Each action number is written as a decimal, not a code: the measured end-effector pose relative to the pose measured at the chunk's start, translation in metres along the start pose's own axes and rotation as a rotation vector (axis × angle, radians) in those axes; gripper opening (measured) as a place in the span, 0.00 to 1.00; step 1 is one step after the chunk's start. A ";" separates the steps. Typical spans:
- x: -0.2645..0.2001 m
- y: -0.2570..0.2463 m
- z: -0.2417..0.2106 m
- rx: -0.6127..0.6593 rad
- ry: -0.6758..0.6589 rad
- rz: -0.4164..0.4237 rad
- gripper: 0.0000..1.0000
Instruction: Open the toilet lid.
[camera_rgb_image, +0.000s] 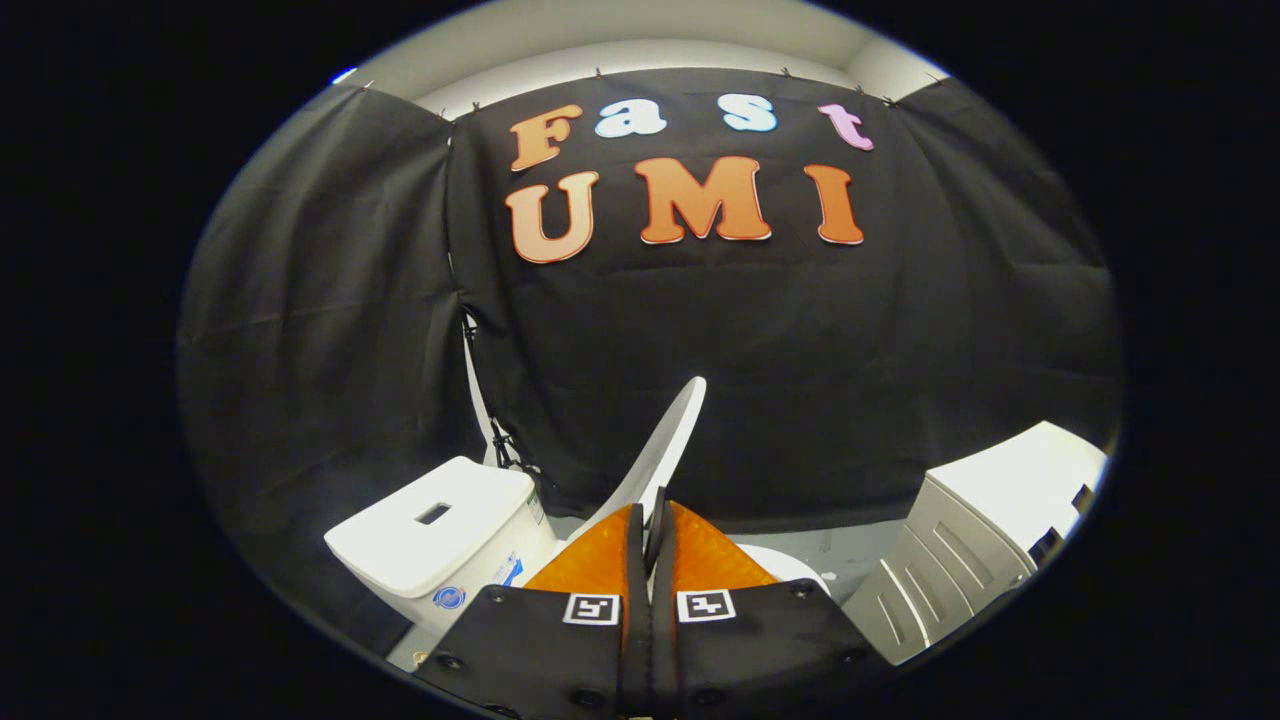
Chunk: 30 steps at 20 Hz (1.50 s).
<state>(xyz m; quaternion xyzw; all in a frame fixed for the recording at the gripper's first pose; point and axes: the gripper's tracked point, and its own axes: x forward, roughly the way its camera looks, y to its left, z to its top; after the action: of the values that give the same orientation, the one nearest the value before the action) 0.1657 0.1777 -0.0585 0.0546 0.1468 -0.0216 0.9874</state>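
Between the two orange fingers (590, 565) sits the white toilet lid (668, 440), seen edge-on and raised, tilted up and slightly right against the black cloth wall. Jaws are nearly closed, pads pressed on either side of the lid's lower edge, gripper (648, 545) clamped on it. Lid rises straight ahead beyond the fingertips. Left of the fingers: white cistern (440, 530) with a rectangular recess in its top and a small round sticker on its front. Below-right of the fingers, a bit of white toilet rim (790, 565) shows. Further right, well apart, a white ribbed appliance (960, 550) stands by the wall.
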 end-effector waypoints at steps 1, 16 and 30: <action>0.000 0.009 0.004 -0.021 -0.006 0.001 0.07; 0.013 0.129 0.038 -0.159 -0.026 0.069 0.08; 0.020 0.242 0.040 -0.234 -0.044 0.146 0.08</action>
<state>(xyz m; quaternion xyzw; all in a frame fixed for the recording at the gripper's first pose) 0.2106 0.4127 -0.0020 -0.0511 0.1224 0.0664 0.9889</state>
